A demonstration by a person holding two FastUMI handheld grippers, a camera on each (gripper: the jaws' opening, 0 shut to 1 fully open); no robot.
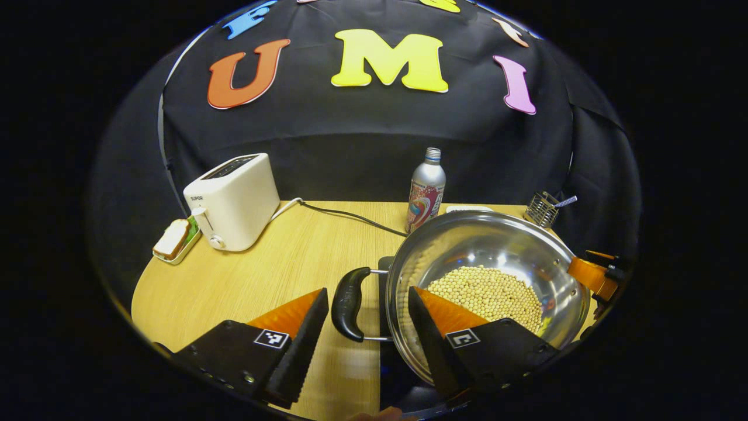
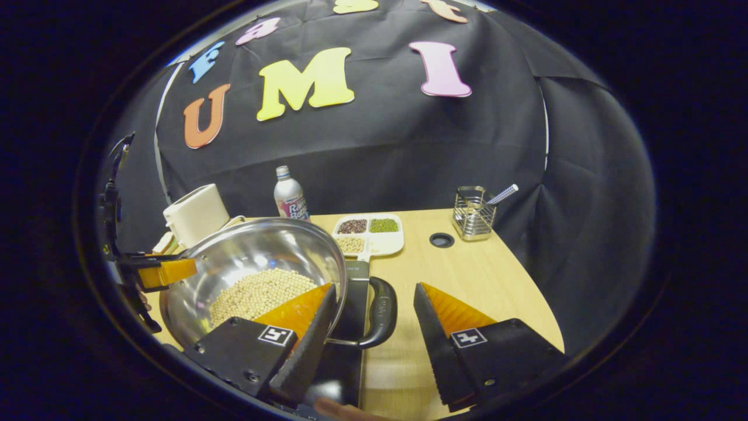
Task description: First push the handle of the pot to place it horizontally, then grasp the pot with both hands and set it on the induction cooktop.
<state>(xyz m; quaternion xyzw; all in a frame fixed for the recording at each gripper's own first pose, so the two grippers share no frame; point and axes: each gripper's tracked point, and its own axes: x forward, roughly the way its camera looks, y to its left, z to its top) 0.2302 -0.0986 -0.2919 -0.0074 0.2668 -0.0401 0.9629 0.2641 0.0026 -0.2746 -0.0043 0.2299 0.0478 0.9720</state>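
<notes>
Left gripper (image 1: 367, 318): jaws spread wide, straddling the pot's near handle (image 1: 349, 303) without pressing it; one finger sits outside the loop, the other over the pot's rim.
Right gripper (image 2: 374, 318): likewise wide apart, bracketing the opposite handle (image 2: 381, 313); no contact that can be made out.
Table (image 1: 292, 257): light wood, carrying everything below.
Pot (image 1: 488, 280): a broad steel pan holding a layer of pale beans (image 1: 488, 295); it sits over a dark slab (image 2: 350, 316), apparently the induction cooktop, though how squarely it rests there cannot be told.
Toaster (image 1: 234, 199): white, at the table's far left, well apart from the pot, its cable trailing toward the middle.
Bottle (image 1: 425, 190): upright just behind the pot.
Divided tray (image 2: 369, 233): three compartments of beans, beyond the pot in the right gripper view.
Wire holder (image 2: 472, 215): small basket with a straw-like stick, at the far right edge.
Sandwich dish (image 1: 175, 240): beside the toaster.
Step in hand: judging by both handles lying level and a gripper framing each, the pushing seems finished; this is either the two-handed grasp or the letting go.
Next move: if grasping, both pairs of fingers must close evenly on the loops so the beans stay level; if set down, a straight withdrawal that avoids snagging the handles.
</notes>
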